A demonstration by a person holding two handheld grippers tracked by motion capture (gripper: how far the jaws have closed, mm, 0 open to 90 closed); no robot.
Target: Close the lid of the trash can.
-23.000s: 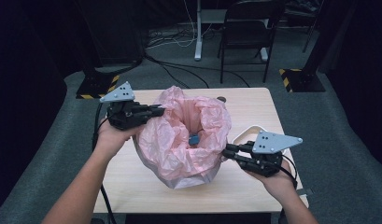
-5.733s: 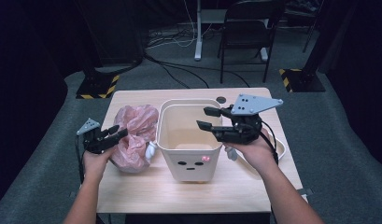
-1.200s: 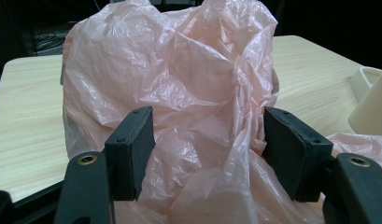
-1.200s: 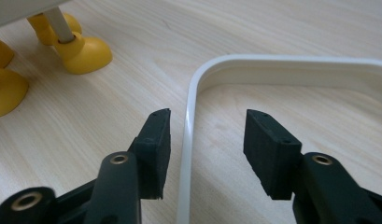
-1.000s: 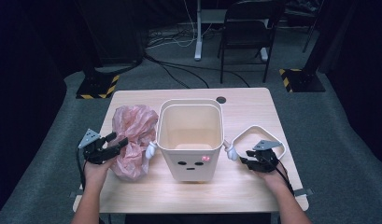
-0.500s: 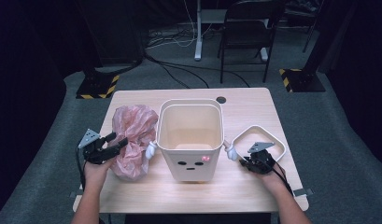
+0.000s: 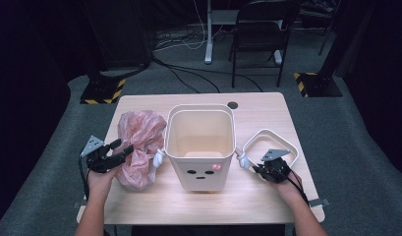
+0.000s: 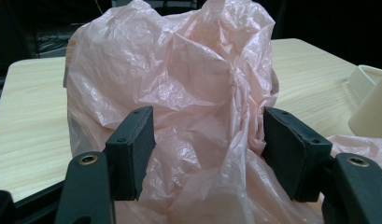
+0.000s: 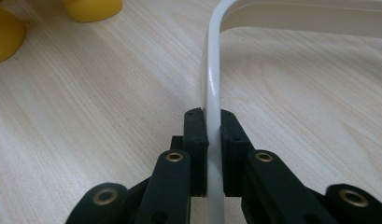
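On the desk (image 7: 257, 105) near the person's right hand, the right claw (image 7: 261, 170) has just been closing and now pinches the thin white ring (image 7: 269, 135), a flat rounded frame lying right of the cream bin (image 7: 201, 145). From the right gripper view the pads (image 9: 196, 135) clamp the ring's (image 9: 213, 93) rim from both sides, flat against the wood. Over on the left, the left claw (image 7: 121, 150) sits with its jaws spread wide around a fold of the crumpled pink plastic bag (image 7: 139, 147), which is heaped just beside the bin. In the left gripper view the bag (image 8: 179, 93) bulges between the pads (image 8: 135, 140), and it's hard to tell whether they actually squeeze it.
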